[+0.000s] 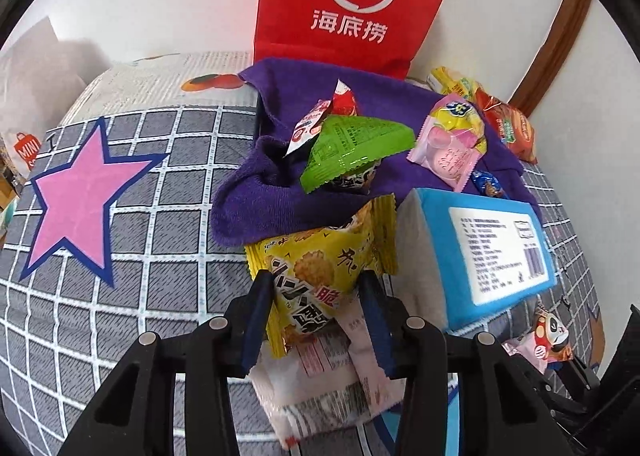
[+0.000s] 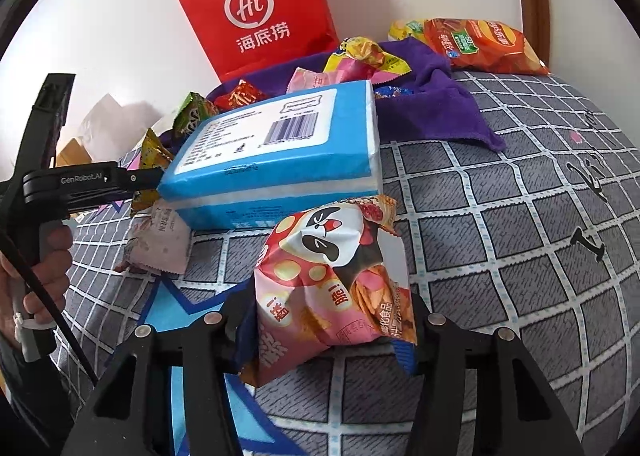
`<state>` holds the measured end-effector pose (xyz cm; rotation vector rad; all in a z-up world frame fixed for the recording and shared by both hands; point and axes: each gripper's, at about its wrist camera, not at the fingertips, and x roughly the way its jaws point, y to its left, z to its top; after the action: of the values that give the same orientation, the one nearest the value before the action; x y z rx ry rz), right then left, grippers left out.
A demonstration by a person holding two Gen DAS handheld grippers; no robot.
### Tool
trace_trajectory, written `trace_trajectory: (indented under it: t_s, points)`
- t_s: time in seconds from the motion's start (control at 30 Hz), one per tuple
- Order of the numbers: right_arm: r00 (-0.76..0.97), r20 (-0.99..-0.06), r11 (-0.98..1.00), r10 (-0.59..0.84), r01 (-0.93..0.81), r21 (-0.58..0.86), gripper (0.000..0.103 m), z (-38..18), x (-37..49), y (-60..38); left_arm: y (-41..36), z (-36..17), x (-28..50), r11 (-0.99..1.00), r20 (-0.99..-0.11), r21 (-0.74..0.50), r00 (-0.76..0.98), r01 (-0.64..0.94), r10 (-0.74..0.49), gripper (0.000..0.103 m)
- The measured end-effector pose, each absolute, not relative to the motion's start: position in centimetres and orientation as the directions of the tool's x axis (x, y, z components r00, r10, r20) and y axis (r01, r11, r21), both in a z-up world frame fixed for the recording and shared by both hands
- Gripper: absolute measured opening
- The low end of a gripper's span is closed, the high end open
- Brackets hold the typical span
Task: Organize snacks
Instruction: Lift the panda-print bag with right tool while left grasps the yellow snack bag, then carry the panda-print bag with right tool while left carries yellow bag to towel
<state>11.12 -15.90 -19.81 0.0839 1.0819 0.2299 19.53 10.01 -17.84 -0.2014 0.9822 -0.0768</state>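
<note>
Snack packets are gripped by both tools. Left gripper [image 1: 316, 288] is clenched on a yellow crinkle-edged foil snack packet [image 1: 320, 268], its long axis running away from the camera toward the purple terry cloth [image 1: 256, 211]; the packet overlaps a white-and-pink plastic wrapper [image 1: 320, 392] lying beneath it on the grey checked bedsheet [image 1: 120, 316]. Right gripper [image 2: 328, 320] is clenched on a pink-and-red crinkled snack bag with a panda face [image 2: 336, 280], held roughly upright with its printed characters turned sideways.

Red paper carrier bag [image 2: 256, 11] against the wall carries a white "Hi" logo over three Chinese characters. Blue-and-white tissue pack [image 2: 280, 151] bears a white label with barcode; the text is too small to read. It lies just beyond both held packets. Green triangular packet [image 1: 352, 147] and further wrapped snacks rest on the cloth. Orange crisp bag [image 2: 484, 43] lies near the wall.
</note>
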Motion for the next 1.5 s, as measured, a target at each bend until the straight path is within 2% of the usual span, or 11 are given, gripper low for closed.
trace_trajectory:
  t_s: [0.77, 1.1, 1.5]
  points:
    - [0.546, -0.814, 0.979, 0.197, -0.157, 0.132, 0.053, -12.4, 9.4, -14.3, 9.3, -11.4, 15.2, 0.978, -0.749, -0.21, 0.642, 0.007, -0.165, 0.042]
    - [0.599, -0.774, 0.977, 0.205, -0.175, 0.124, 0.053, -8.9, 11.8, -14.2, 8.3, -9.0, 16.5, 0.98, -0.723, -0.199, 0.673, 0.018, -0.159, 0.042]
    - [0.623, -0.76, 0.977, 0.188, -0.196, 0.081, 0.053, -7.3, 16.1, -13.5, 7.8, -7.4, 19.5, 0.981, -0.712, -0.192, 0.685, 0.022, -0.155, 0.042]
